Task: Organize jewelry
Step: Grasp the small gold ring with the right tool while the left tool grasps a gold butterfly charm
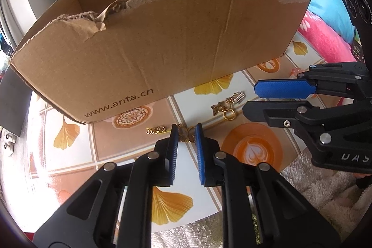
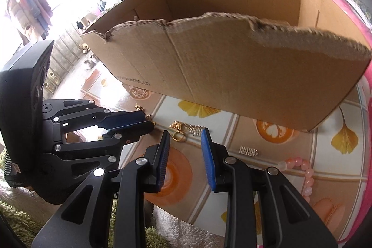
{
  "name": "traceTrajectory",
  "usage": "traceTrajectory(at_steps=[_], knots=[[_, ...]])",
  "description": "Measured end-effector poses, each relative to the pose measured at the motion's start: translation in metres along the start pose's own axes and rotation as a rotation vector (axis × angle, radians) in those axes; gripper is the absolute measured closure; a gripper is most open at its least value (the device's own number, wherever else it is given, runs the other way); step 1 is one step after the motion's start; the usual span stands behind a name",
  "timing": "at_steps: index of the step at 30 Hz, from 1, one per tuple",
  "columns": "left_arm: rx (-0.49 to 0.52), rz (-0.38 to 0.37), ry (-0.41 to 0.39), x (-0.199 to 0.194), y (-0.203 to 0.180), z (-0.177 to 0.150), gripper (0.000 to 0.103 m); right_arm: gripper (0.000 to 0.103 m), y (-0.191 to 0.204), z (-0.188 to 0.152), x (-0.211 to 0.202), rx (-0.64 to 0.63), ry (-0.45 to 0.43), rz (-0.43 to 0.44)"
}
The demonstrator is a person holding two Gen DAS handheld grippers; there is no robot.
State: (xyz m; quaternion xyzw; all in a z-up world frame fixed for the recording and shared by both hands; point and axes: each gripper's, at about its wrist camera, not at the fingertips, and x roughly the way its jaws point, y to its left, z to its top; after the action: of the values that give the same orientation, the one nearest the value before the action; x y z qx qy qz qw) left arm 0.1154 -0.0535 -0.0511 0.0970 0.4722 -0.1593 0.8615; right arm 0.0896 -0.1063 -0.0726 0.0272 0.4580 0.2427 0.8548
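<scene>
A gold chain ornament [image 1: 186, 135] lies on the patterned tabletop [image 1: 130, 148] in front of a cardboard box [image 1: 162, 50]. My left gripper [image 1: 186, 130] is down on it, with both blue pads against its sides; a loose gold end [image 1: 155, 131] trails to the left. In the right wrist view the left gripper [image 2: 148, 121] shows bits of gold at its tips. A gold butterfly piece with a ring [image 1: 223, 109] lies to the right. My right gripper [image 2: 185, 134] hovers just before that butterfly piece [image 2: 177, 129], open, with nothing between its pads.
The torn-edged box [image 2: 232, 66] fills the back of the table. A silver comb-shaped charm [image 2: 248, 151] and a pink bead bracelet [image 2: 307, 173] lie at the right. A fluffy rug [image 1: 325, 190] is below the table edge, and pink bedding [image 1: 325, 38] is at far right.
</scene>
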Motion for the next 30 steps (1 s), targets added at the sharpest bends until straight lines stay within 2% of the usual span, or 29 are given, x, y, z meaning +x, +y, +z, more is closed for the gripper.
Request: traceTrajectory(at_steps=[3, 15, 28, 30], knots=[[-0.003, -0.004, -0.003, -0.001, 0.001, -0.002, 0.092, 0.075, 0.004, 0.002, 0.000, -0.010, 0.003, -0.002], [-0.030, -0.007, 0.010, -0.013, 0.015, -0.023, 0.092, 0.075, 0.019, 0.008, 0.014, -0.028, 0.043, -0.013], [-0.047, -0.018, 0.002, -0.016, 0.019, -0.026, 0.092, 0.075, 0.037, 0.009, 0.038, -0.106, 0.086, -0.107], [-0.047, -0.021, -0.001, -0.017, 0.022, -0.026, 0.092, 0.081, 0.043, 0.009, 0.040, -0.134, 0.083, -0.137]])
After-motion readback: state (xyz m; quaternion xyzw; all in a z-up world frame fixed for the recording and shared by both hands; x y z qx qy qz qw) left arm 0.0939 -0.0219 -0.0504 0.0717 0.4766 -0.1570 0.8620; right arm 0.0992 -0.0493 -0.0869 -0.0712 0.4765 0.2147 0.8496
